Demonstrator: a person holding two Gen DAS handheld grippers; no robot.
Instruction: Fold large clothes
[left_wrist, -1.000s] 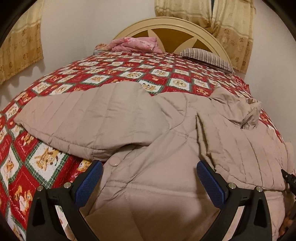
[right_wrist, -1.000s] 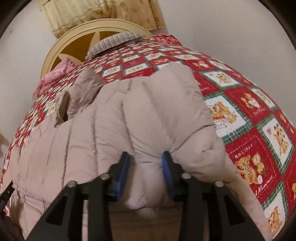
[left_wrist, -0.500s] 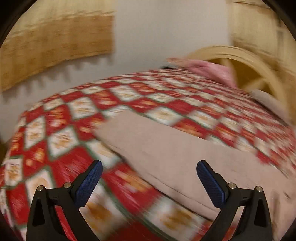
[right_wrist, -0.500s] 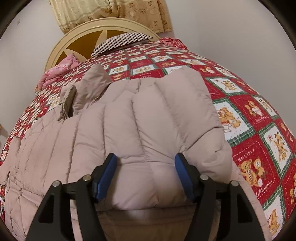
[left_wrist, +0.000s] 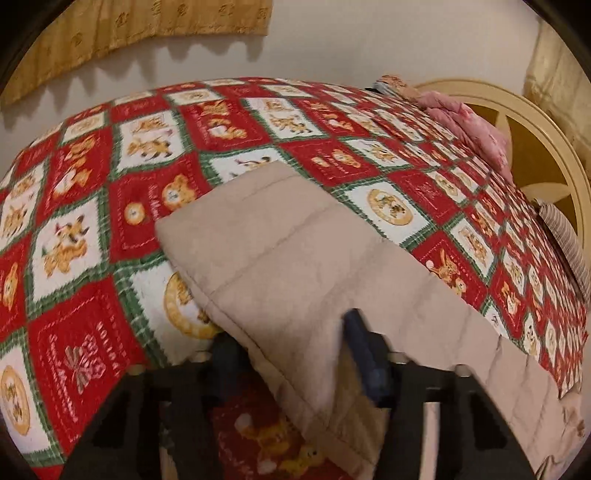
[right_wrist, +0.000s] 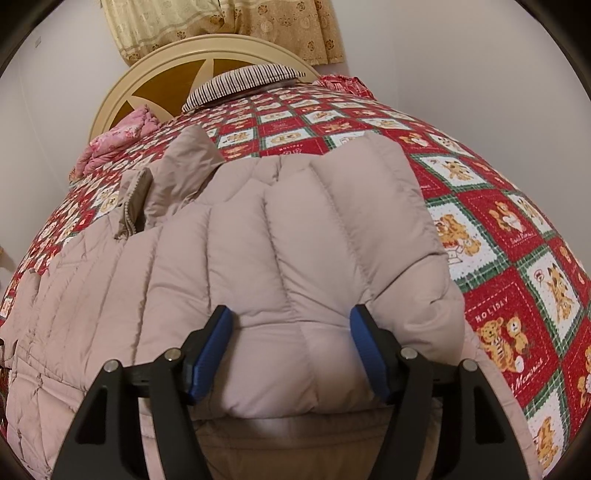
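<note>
Left gripper (left_wrist: 291, 350) jaws have just been closing and are pinching the jacket sleeve (left_wrist: 280, 251); right gripper (right_wrist: 291, 350) is sitting spread, straddling the folded jacket (right_wrist: 295, 258).

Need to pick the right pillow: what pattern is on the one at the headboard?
Thin dark-and-white stripes on the pillow, clearest in the right wrist view.

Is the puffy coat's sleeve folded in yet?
One is: a sleeve lies folded over the beige puffer coat. The other sleeve stretches out across the quilt.

A bed (right_wrist: 517, 295) in a red teddy-bear quilt carried a beige puffer jacket (right_wrist: 295, 240) at its foot; beside the headboard (right_wrist: 177, 70) lay a striped pillow (right_wrist: 240, 83) and pink bedding (right_wrist: 118, 136).
</note>
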